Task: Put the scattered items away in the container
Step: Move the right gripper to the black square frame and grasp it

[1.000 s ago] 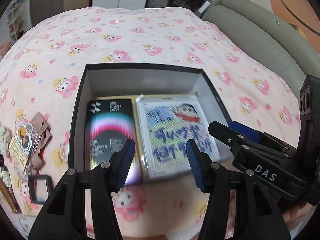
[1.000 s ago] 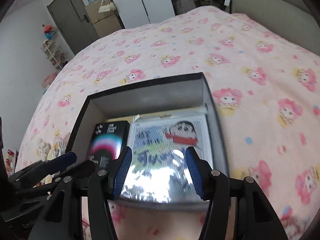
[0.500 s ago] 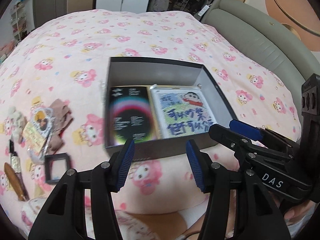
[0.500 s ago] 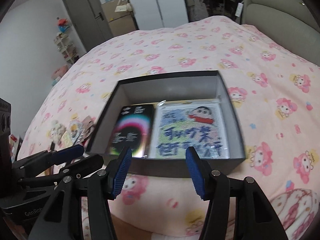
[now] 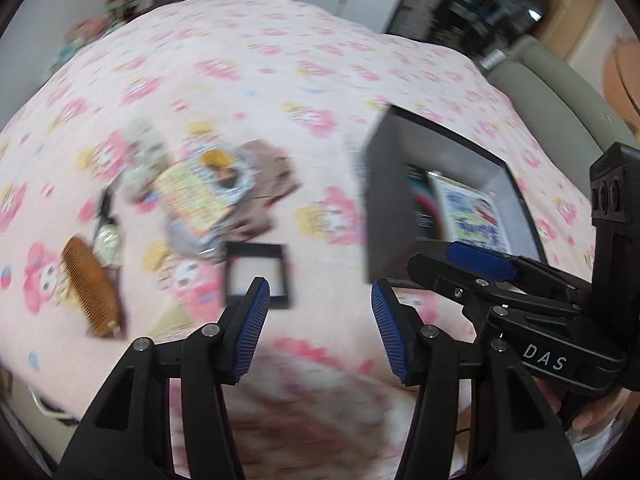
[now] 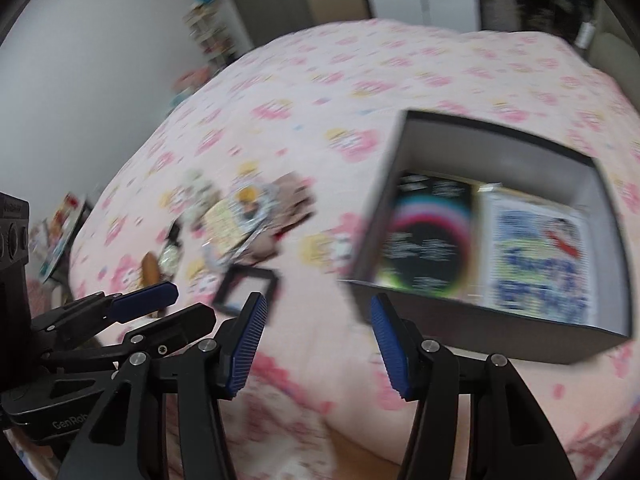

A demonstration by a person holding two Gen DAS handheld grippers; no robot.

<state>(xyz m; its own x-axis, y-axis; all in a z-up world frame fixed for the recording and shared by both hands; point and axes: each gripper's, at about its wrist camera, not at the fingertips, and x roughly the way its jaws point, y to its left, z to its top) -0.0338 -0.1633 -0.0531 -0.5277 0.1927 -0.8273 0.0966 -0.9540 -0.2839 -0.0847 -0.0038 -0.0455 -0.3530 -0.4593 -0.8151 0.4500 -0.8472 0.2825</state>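
Pink cartoon-print bedding (image 5: 248, 80) covered the whole bed, and on it sat the black open box (image 6: 496, 152), off to the right in both wrist views. Inside lay a dark booklet with a rainbow ring (image 6: 428, 240) beside a blue-and-white cartoon packet (image 6: 540, 256), side by side on the floor of the box. Left of the box, well apart from it, the loose things were strewn: a small black square frame (image 5: 256, 274), a yellow packet on a brown pouch (image 5: 208, 196), a wooden comb (image 5: 90, 288). Blur hid the finer detail. Left gripper (image 5: 316, 330) stood with jaws about half apart, nothing between the blue pads, above bare bedding just below the frame. Right gripper (image 6: 316, 344) showed a similar empty gap, touching nothing.
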